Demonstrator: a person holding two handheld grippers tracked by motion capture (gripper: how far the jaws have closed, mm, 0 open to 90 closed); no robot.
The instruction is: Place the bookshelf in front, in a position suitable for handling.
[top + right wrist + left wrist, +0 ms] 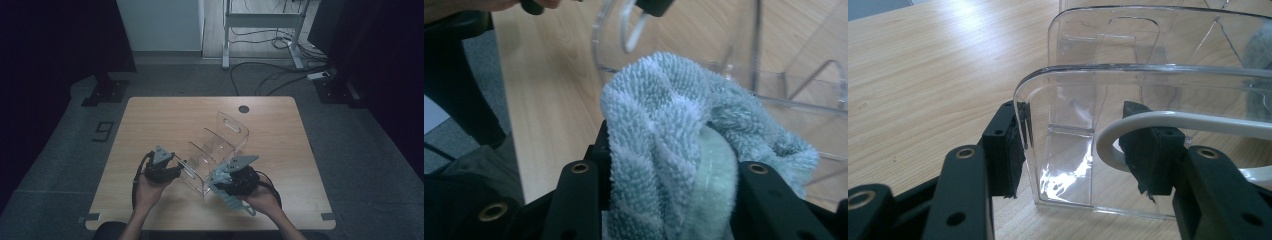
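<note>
Both hands low: left gripper (1075,145) jaws clamp clear organizer (1148,75); right gripper (669,170) grips cloth (674,125).

Left tongs (176,169) part-closed and gripping, right tongs (220,178) clamped full

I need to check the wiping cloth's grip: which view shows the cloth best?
The right gripper view: the teal cloth bulges close up between the right tongs. The left gripper view catches a grey blurred patch of it through the clear organizer. In the high view I can't make it out.

Clear glossy plastic organiser (220,150), fluffy terry cloth (674,130), matt wood-grain table (150,120), blk jaws.
</note>
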